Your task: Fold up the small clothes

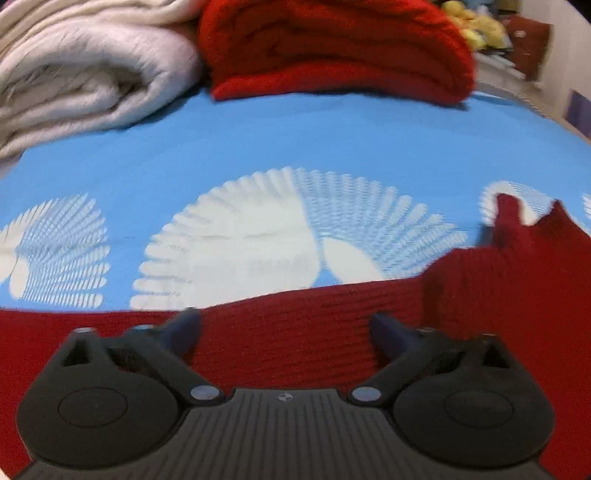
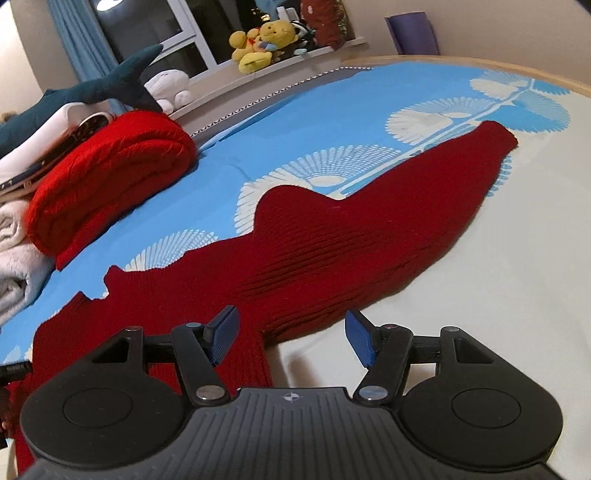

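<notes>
**Bed and windowsill**

A folded red blanket lies on the blue sheet, touching a cream blanket. A shark plush and yellow bear sit by the window.

I can read no words, brand names or numbers anywhere in either wrist view. The one sign I find is a small round crosshair mark, a circle cut by a cross, stamped at the top centre of the ribbed black body of my left gripper, and the same mark sits in the same spot on my right gripper. It carries no lettering beside it.
</notes>
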A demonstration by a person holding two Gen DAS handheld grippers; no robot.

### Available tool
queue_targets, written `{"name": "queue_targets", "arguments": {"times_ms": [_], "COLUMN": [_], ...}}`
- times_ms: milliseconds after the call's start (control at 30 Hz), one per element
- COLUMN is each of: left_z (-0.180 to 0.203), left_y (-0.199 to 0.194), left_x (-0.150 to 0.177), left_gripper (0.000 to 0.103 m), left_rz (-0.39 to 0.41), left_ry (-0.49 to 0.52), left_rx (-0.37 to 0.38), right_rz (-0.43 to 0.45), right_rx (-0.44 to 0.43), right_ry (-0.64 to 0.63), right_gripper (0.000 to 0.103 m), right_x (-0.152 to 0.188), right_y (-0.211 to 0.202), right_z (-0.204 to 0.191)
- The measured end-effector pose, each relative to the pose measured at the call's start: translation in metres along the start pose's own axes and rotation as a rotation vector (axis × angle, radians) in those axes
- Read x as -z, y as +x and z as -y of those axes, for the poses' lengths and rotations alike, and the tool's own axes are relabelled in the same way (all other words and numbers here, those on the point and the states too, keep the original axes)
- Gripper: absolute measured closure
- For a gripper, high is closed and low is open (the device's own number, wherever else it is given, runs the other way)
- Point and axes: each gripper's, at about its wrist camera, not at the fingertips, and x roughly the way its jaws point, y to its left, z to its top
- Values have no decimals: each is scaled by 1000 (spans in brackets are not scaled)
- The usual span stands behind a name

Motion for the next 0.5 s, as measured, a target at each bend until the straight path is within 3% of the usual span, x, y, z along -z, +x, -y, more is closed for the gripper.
{"name": "queue_targets", "arguments": {"times_ms": [33,67,100,200,300,367,433,467,500], "left_z": [3,7,11,19,7,-14,-16,-11,-4], "left_y": [-5,-10,-13,-23,-32,-29,-26,-25,-25], "left_x": [1,2,3,9,7,3,3,4,5], "left_gripper": [39,72,84,88,88,88,87,83,72], "left_rz": [15,22,25,23,56,20,14,22,36], "left_ry": [11,19,45,117,133,41,34,63,97], "left_rx": [20,37,32,-11,-150,-135,-152,-159,-170], "right_rz": [-3,-5,-8,-5,26,43,33,25,20], "right_rx": [-2,-5,-3,-3,-4,0,0,-3,-5], "right_ry": [-5,-9,-10,-10,-39,-61,-59,-52,-46], "right_gripper": [38,38,38,38,38,38,38,38,38], "right_x": [1,1,1,0,-1,0,0,0,0], "right_y": [1,1,2,1,-3,-4,-3,-2,-2], "right_z": [-2,-3,-4,-6,-8,-9,-9,-7,-6]}}
